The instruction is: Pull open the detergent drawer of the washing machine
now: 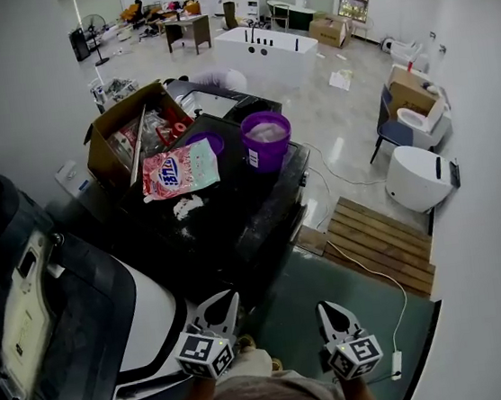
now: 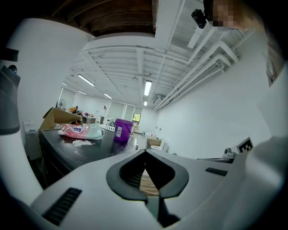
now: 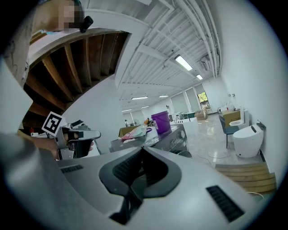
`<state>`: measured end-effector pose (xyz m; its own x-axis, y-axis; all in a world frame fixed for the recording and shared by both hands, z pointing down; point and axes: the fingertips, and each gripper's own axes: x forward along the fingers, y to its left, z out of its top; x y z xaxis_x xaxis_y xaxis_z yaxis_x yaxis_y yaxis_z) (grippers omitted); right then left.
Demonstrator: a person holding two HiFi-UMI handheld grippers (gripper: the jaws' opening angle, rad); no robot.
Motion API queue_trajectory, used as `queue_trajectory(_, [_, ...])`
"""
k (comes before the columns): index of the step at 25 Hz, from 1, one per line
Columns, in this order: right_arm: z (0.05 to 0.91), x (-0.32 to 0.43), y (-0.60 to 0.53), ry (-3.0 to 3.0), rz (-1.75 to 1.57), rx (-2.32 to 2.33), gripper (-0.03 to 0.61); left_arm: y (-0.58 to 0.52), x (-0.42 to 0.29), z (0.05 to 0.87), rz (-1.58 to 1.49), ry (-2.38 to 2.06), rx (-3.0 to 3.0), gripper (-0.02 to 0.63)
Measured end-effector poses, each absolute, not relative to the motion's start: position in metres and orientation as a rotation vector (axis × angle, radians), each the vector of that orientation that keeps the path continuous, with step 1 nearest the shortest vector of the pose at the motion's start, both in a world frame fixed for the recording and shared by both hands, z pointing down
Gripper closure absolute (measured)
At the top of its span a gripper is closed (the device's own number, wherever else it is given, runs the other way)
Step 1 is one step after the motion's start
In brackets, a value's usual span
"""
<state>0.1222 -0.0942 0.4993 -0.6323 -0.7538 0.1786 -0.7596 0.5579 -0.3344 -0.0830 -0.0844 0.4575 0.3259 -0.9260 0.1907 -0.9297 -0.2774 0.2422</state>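
A black washing machine (image 1: 236, 232) stands ahead of me, with a white top-loading machine (image 1: 151, 311) under a dark lid (image 1: 76, 325) at the left. I cannot make out a detergent drawer in any view. Low in the head view, my left gripper (image 1: 220, 309) and right gripper (image 1: 333, 313) are held side by side in the air, both shut and empty, short of the black machine's near corner. In the left gripper view, the gripper (image 2: 145, 153) points across the black top (image 2: 85, 150). In the right gripper view, the gripper (image 3: 142, 149) points the same way, with the left gripper (image 3: 72, 137) beside it.
On the black machine lie a pink detergent bag (image 1: 179, 170), a purple bucket (image 1: 267, 140) and an open cardboard box (image 1: 124, 128). A wooden pallet (image 1: 374, 243) and a white cable (image 1: 372, 270) lie on the floor to the right, beyond them a white toilet (image 1: 420, 178).
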Motion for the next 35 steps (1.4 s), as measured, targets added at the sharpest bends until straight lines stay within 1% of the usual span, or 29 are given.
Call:
queue_trajectory(11, [0.507,0.099,-0.120,-2.784,0.672,1.332,0.574,-0.106,-0.099,0.460,0.022,-1.645,2.290,0.592])
queue_trajectory(14, [0.515,0.096,-0.126,-2.804,0.673,1.302,0.546,-0.110,-0.105,0.460,0.033,-1.649,2.292,0.592])
queue_trajectory(17, [0.517,0.091,-0.132,-2.815,0.712,1.294,0.490,-0.113,-0.112,0.465,0.101,-1.649,2.303,0.592])
queue_trajectory(19, [0.517,0.087,-0.136,-2.824,0.731,1.288,0.442,-0.115,-0.115,0.465,0.085,-1.648,2.295,0.592])
queue_trajectory(20, [0.517,0.085,-0.138,-2.830,0.744,1.281,0.428,-0.116,-0.116,0.464,0.059,-1.649,2.287,0.592])
queue_trajectory(25, [0.523,0.071,-0.144,-2.858,0.837,1.192,0.249,-0.119,-0.120,0.467,0.038,-1.644,2.274,0.592])
queue_trajectory(28, [0.530,0.061,-0.147,-2.873,0.905,1.122,0.181,-0.122,-0.121,0.470,0.045,-1.644,2.269,0.592])
queue_trajectory(31, [0.541,0.052,-0.152,-2.892,1.010,1.067,0.152,-0.125,-0.123,0.473,0.055,-1.642,2.265,0.592])
queue_trajectory(35, [0.549,0.033,-0.159,-2.895,1.333,0.988,0.141,-0.127,-0.123,0.476,0.090,-1.631,2.277,0.592])
